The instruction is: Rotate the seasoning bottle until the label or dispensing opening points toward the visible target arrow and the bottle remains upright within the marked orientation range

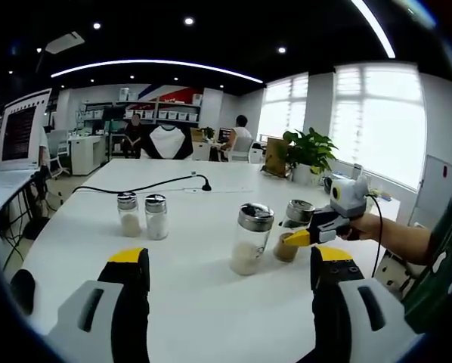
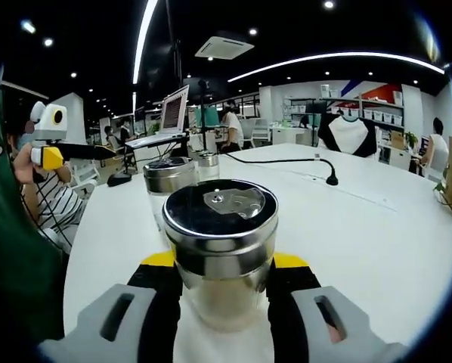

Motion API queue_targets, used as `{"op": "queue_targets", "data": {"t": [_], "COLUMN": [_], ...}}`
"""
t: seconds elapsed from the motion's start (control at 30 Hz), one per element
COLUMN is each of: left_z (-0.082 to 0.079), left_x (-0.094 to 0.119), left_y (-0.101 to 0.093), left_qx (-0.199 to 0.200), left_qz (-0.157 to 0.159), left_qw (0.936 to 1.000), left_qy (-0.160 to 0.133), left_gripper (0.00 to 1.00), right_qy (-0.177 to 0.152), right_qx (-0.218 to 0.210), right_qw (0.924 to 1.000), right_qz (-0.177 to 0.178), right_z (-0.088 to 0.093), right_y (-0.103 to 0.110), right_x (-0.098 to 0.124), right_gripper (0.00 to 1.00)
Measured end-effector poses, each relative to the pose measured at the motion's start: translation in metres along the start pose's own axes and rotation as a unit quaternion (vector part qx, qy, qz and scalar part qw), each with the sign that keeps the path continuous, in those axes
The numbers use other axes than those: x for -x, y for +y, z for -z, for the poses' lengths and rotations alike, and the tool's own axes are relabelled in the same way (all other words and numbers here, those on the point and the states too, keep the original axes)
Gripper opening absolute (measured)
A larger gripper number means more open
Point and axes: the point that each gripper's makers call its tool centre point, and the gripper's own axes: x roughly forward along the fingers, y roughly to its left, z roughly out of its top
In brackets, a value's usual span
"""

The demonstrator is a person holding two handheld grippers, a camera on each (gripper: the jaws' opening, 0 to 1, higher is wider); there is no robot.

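A glass seasoning bottle (image 2: 222, 249) with a shiny metal lid stands upright on the white table (image 2: 377, 249). My right gripper (image 2: 224, 261) is shut on it, one jaw pressed against each side. In the left gripper view the same small bottle (image 1: 286, 247) holds brownish powder, and the right gripper (image 1: 298, 238) reaches in from the right, held by a hand. My left gripper (image 1: 230, 257) hovers open over the near table with nothing between its jaws. A taller bottle of white powder (image 1: 250, 238) stands just beyond it. The left gripper (image 2: 52, 156) also shows at the far left.
Two small shakers (image 1: 141, 215) stand at mid-left and another metal-lidded jar (image 1: 298, 212) behind the held one. A black microphone cable (image 1: 143, 185) crosses the far table. A laptop (image 1: 22, 128) sits on a side desk, a plant (image 1: 309, 151) at the far right. People sit in the background.
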Motion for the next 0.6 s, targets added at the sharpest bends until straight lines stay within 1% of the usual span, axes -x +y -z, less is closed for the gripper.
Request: {"op": "queue_targets", "data": {"t": [0.33,0.43,0.47,0.6], "left_z": [0.0001,-0.0018,-0.0019,0.0003], "left_x": [-0.0005,0.0002,0.0005,0.0006], "left_y": [-0.0018,-0.0011,-0.0011,-0.0013], "left_qx": [0.001,0.009,0.01,0.007], "left_qz": [0.0,-0.001,0.0,-0.001], "left_qw": [1.0,0.9999,0.9999,1.0], "left_qy": [0.0,-0.006,-0.007,-0.002], "left_gripper": [0.93,0.93,0.93,0.93], "right_qy": [0.004,0.006,0.006,0.003], "right_qx": [-0.005,-0.01,-0.01,-0.017], "right_qw": [0.9998,0.9992,0.9992,0.9985], "right_qz": [0.02,0.037,0.038,0.052], "right_z": [0.0005,0.0008,0.0007,0.0009], "right_y": [-0.0013,-0.0027,-0.0026,-0.0038], "right_x": [0.0001,-0.0002,-0.0002,0.0], "right_gripper": [0.42,0.42,0.42,0.42]}}
